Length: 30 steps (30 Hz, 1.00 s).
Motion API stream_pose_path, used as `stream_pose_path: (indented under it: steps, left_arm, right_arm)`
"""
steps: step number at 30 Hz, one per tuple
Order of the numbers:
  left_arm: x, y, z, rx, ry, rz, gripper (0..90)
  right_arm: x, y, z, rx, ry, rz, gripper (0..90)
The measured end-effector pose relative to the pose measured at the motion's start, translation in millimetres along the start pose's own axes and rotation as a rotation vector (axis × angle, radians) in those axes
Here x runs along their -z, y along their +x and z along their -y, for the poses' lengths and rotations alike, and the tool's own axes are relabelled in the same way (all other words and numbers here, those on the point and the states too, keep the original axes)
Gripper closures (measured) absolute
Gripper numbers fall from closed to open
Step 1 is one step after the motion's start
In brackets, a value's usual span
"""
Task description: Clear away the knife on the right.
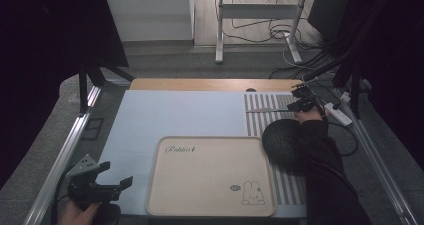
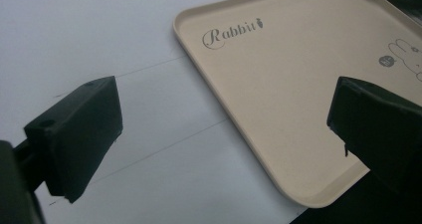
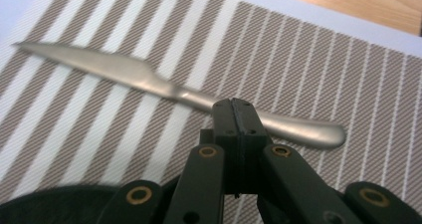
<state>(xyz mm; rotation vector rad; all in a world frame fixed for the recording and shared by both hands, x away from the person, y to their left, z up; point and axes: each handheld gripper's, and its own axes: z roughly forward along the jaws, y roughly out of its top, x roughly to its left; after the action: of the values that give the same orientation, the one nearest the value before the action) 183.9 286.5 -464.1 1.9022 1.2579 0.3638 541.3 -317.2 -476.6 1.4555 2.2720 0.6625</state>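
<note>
A silver table knife (image 1: 266, 109) (image 3: 124, 72) lies on a brown-and-white striped mat (image 1: 260, 125) (image 3: 308, 59) at the table's far right. My right gripper (image 1: 302, 104) (image 3: 234, 109) is shut, its jaws pressed together with the tips over the knife's handle; I cannot tell whether they touch it. At the near left corner my left gripper (image 1: 116, 174) (image 2: 224, 124) stands open with nothing between its jaws. It hovers at the left edge of a beige tray (image 1: 210, 139) (image 2: 278, 84) printed with a rabbit.
A dark round object (image 1: 281, 142) (image 3: 45, 204) sits on the striped mat just right of the tray, beside the right sleeve (image 1: 325, 165). A pale blue sheet (image 1: 175, 115) covers the table, with bare wood (image 1: 210, 84) along the far edge. Metal rails (image 1: 65, 155) flank both sides.
</note>
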Motion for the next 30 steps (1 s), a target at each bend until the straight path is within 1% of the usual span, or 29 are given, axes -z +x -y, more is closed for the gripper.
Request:
stream_pose_path:
  steps: [1, 2, 3, 5, 6, 7, 8, 12, 13, 14, 15, 16, 17, 18, 20, 21, 22, 24, 25, 26, 28, 29, 30]
  left_arm:
    - [0.0, 0.0, 0.0, 0.0, 0.0, 0.0, 2.1]
    - [0.1, -0.1, 0.0, -0.001, -0.001, 0.0, 2.1]
    - [0.1, 0.0, 0.1, -0.001, -0.001, 0.0, 2.1]
    - [0.0, 0.1, 0.0, -0.001, 0.0, 0.001, 2.1]
    - [-0.1, 0.1, 0.0, 0.0, 0.0, 0.001, 2.1]
    - [-0.2, 0.1, -0.1, 0.001, 0.0, 0.0, 2.1]
    - [-0.2, 0.1, -0.1, 0.001, 0.0, 0.001, 2.1]
    - [-0.2, 0.5, -0.1, 0.003, 0.0, 0.001, 2.1]
    - [-0.2, 0.6, 0.0, 0.003, -0.001, 0.002, 2.1]
    - [-0.1, 0.6, 0.0, 0.003, -0.001, 0.002, 2.1]
    - [-0.1, 0.6, 0.1, 0.003, -0.001, 0.002, 2.1]
    - [0.0, 0.5, 0.1, 0.003, -0.001, 0.002, 2.1]
    - [0.1, 0.5, 0.1, 0.003, -0.001, 0.002, 2.1]
    - [0.2, 0.4, 0.2, 0.002, -0.001, 0.002, 2.1]
    - [0.3, -0.1, 0.2, -0.003, -0.001, 0.001, 2.1]
    - [0.2, -0.4, 0.1, -0.005, 0.001, 0.0, 2.2]
    - [0.1, -0.5, 0.0, -0.005, 0.002, 0.001, 2.2]
    - [0.0, -0.7, -0.1, -0.008, 0.001, 0.001, 2.2]
    - [0.0, -0.8, -0.3, -0.008, 0.001, 0.001, 2.2]
    - [-0.4, -1.0, -0.5, -0.01, 0.002, 0.002, 2.2]
    - [-0.6, -1.2, -0.7, -0.012, 0.003, 0.001, 2.2]
    - [-0.8, -1.4, -0.9, -0.015, 0.005, 0.002, 2.3]
    - [-1.1, -1.6, -1.1, -0.017, 0.006, 0.002, 2.3]
  right_arm:
    - [-4.6, -4.3, -2.0, -0.008, -0.001, 0.011, 89.7]
    - [-4.6, -4.3, -2.0, -0.008, -0.001, 0.011, 89.7]
    - [-10.2, -9.2, -4.3, -0.01, -0.005, 0.027, 89.7]
    - [-13.3, -11.8, -5.4, -0.017, -0.006, 0.032, 89.7]
    - [-19.9, -16.6, -7.5, -0.025, -0.006, 0.035, 89.6]
    - [-19.9, -16.6, -7.5, -0.025, -0.006, 0.035, 89.6]
    - [-23.7, -18.2, -8.3, -0.025, -0.001, 0.038, 89.7]
    - [-36.6, -24.3, -9.0, -0.003, 0.036, 0.085, 89.6]
    - [-37.2, -25.4, -8.3, -0.003, 0.033, 0.089, 89.7]
    - [-36.8, -28.1, -7.1, -0.014, 0.027, 0.075, 89.7]
    - [-34.6, -30.7, -5.5, -0.028, 0.038, 0.066, 89.7]
    - [-32.9, -31.3, -4.5, -0.027, 0.051, 0.058, 89.7]
    - [-32.9, -31.3, -4.5, -0.027, 0.051, 0.058, 89.7]
    - [-31.0, -31.5, -2.9, -0.021, 0.063, 0.06, 89.7]
    - [-26.5, -32.6, 0.6, -0.027, 0.091, 0.029, 89.7]
    - [-22.9, -33.9, 3.0, -0.033, 0.118, 0.005, 89.7]
    - [-17.7, -34.7, 8.3, -0.023, 0.142, -0.023, 89.7]
    - [-13.3, -34.7, 13.0, -0.007, 0.16, -0.04, 89.7]
    - [-13.3, -34.7, 13.0, -0.007, 0.16, -0.04, 89.7]
    - [-8.7, -33.4, 18.6, 0.006, 0.172, -0.058, 89.7]
    - [-7.4, -32.9, 20.3, 0.01, 0.176, -0.063, 89.7]
    - [-4.3, -31.4, 23.7, 0.01, 0.194, -0.085, 89.7]
    - [-3.3, -30.1, 24.7, 0.012, 0.2, -0.092, 89.7]
